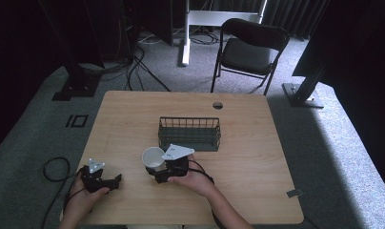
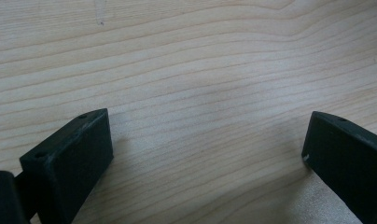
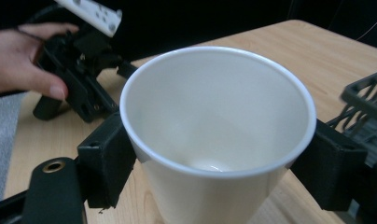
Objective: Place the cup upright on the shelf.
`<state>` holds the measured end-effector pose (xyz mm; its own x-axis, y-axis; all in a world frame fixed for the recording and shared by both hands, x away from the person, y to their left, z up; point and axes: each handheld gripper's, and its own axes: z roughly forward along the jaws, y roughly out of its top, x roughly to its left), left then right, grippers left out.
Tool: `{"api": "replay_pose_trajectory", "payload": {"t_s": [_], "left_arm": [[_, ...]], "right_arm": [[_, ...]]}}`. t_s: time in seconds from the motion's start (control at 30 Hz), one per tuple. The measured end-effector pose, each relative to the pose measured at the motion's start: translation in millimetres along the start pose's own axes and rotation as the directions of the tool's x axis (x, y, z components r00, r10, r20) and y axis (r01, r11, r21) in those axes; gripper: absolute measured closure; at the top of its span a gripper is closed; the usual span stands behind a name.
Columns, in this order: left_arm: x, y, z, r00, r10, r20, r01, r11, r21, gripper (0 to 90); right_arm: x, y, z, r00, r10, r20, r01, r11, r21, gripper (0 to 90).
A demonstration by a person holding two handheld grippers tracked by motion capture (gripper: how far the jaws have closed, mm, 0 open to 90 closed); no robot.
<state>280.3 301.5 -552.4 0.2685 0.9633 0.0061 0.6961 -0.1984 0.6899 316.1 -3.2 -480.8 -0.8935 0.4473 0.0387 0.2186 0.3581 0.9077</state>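
On the pale wooden table (image 1: 257,143), the dark wire-mesh basket (image 1: 189,133) sits just past the centre, and the white paper cup (image 1: 153,157) stands at about eight o'clock from it, close to its near left corner. The step in hand looks like the grasp of the cup, most likely to carry it to the basket: the right gripper (image 3: 219,161) has its two black jaws pressed against opposite sides of the cup (image 3: 218,135) just under the rim, clenched on it, with the cup upright and empty. Whether the base is off the table yet, I cannot tell. The next move would call for a steady lift, keeping the cup upright, then a short travel toward two o'clock to clear the basket's wall (image 3: 364,95).

The left gripper (image 1: 101,180) rests at nine o'clock from the cup, well apart from it, held by the person's left hand (image 1: 81,200). Its jaws stand wide apart over bare wood, holding nothing.
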Motion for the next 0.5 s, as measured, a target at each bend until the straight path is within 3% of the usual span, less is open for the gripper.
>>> {"api": "replay_pose_trajectory", "payload": {"t_s": [0.5], "left_arm": [[0.1,0.0,0.0,1.0000,0.002,-0.001,-0.002,1.0000,0.000,2.2]], "right_arm": [[-6.7,24.2,-24.5,0.9993,0.025,0.027,-0.023,0.997,-0.072,20.5]]}}
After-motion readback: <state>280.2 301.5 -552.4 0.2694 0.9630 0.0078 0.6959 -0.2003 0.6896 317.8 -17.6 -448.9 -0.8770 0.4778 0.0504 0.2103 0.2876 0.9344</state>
